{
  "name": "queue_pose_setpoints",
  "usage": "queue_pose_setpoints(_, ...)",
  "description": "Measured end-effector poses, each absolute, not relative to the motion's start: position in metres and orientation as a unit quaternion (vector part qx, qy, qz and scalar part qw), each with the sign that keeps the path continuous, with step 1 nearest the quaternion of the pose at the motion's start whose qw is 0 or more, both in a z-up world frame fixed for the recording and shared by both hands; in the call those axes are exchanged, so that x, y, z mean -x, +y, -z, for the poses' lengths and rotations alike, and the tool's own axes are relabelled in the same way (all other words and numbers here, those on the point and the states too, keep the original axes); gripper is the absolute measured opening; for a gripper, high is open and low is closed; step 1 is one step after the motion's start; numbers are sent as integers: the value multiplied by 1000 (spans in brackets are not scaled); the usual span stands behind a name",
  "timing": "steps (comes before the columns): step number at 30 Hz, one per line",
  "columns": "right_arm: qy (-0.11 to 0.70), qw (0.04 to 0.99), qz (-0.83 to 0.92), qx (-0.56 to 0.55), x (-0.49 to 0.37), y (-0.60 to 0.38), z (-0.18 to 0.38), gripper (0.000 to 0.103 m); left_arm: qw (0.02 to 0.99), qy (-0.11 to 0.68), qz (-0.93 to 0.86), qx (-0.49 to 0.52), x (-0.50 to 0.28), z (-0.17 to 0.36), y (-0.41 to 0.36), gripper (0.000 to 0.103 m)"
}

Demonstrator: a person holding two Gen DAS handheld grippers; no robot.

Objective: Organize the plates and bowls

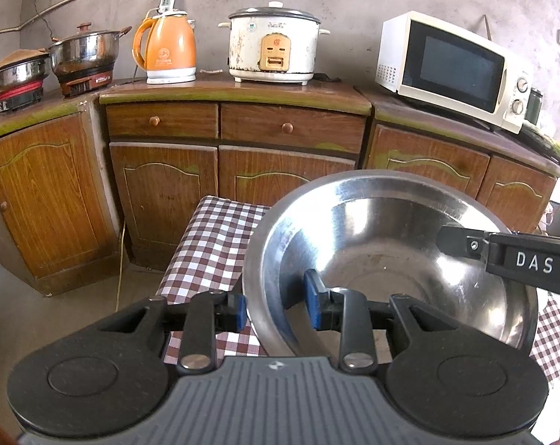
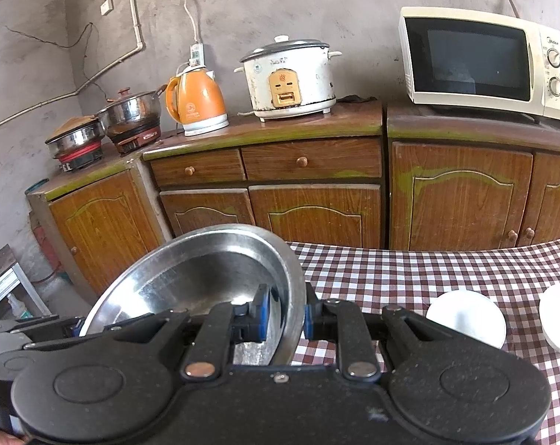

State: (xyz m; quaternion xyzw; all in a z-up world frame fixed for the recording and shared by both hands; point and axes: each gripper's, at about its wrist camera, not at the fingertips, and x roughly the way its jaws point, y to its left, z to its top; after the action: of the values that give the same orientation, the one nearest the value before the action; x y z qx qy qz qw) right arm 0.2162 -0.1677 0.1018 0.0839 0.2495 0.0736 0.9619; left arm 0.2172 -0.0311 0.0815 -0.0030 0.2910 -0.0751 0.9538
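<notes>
Left gripper (image 1: 278, 309): points forward and level, blue pads pinching the near-left rim of the steel bowl (image 1: 387, 256), one pad outside the wall, one inside.
Right gripper (image 2: 283, 317): also level, its two blue pads clamped across the bowl's right rim, one inside, one outside; in the left view its black finger marked DAS reaches in over the bowl's right edge.
Bowl: held by both grippers at opposite rims, tilted, its hollow open toward the cameras; it hangs over the left end of the checked cloth (image 2: 409, 274), and whether its base touches the cloth I cannot tell.
Steel bowls: one.
White dishes: two, on the cloth to the right of the right gripper; the nearer one (image 2: 467, 319) just beside its right finger, the other (image 2: 559, 319) further right, cut by the frame edge. Plate or bowl, I cannot tell.
Ahead of both grippers: wooden cabinets (image 1: 220, 178) against a grey wall.
On the cabinet top, left to right: two steel pots on burners (image 1: 85, 59), one orange kettle (image 1: 168, 52), one white rice cooker (image 1: 276, 44), one white microwave (image 1: 454, 66).
Drawers with round knobs: two, straight ahead of the left gripper.
</notes>
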Motion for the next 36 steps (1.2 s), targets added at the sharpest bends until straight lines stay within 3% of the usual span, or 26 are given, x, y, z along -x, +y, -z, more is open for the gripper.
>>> queue_pose_setpoints(36, 246, 962, -85, -86, -154, -164, -104, 23, 956, 286, 70, 6, -168, -85, -28, 32)
